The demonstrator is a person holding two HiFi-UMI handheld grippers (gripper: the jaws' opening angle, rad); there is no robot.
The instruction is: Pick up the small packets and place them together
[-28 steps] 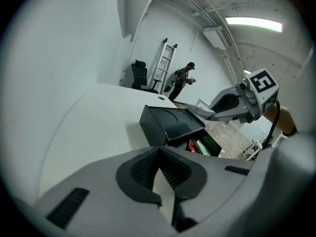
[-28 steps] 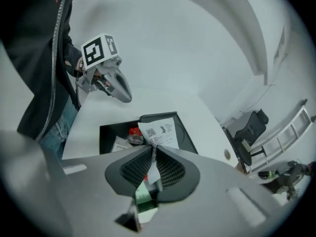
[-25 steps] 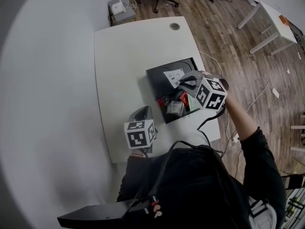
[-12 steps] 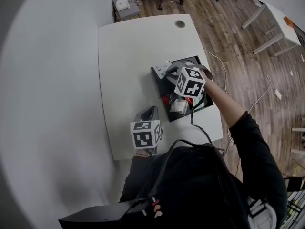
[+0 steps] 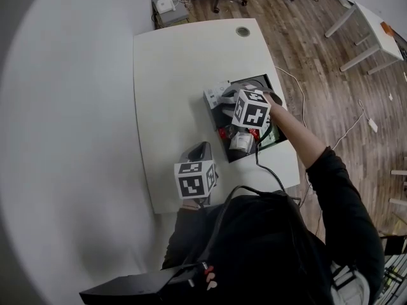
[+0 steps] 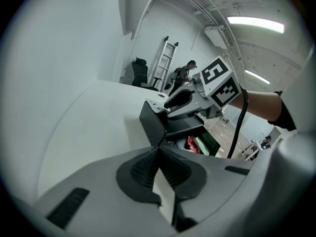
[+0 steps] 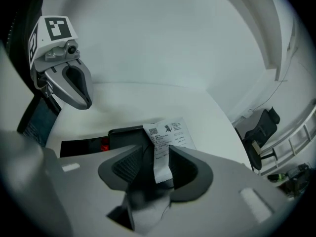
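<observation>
The right gripper (image 5: pixel 222 96) reaches over the upper left corner of the black box (image 5: pixel 213 111), which sits right of centre on the white counter (image 5: pixel 178 62). In the right gripper view its fingers (image 7: pixel 183 168) are spreading apart. A white printed slip (image 7: pixel 165 135) stands between them, leaning on the right-hand finger with a gap showing on its other side. The slip's upper part fans out over the box edge.

In the head view this slip (image 5: pixel 218 88) shows as a pale patch at the box's upper left corner. Lower in the box, below the marker cube, lie red packets (image 5: pixel 224 133) and a greyish packet (image 5: pixel 241 142). The left gripper view also shows a green packet (image 6: pixel 202 145) beside the red ones.

The left gripper (image 5: pixel 194 150) hangs over bare counter in the lower middle of the head view, just left of the box. Its fingers (image 6: pixel 140 167) are clenched tip to tip with nothing between them
</observation>
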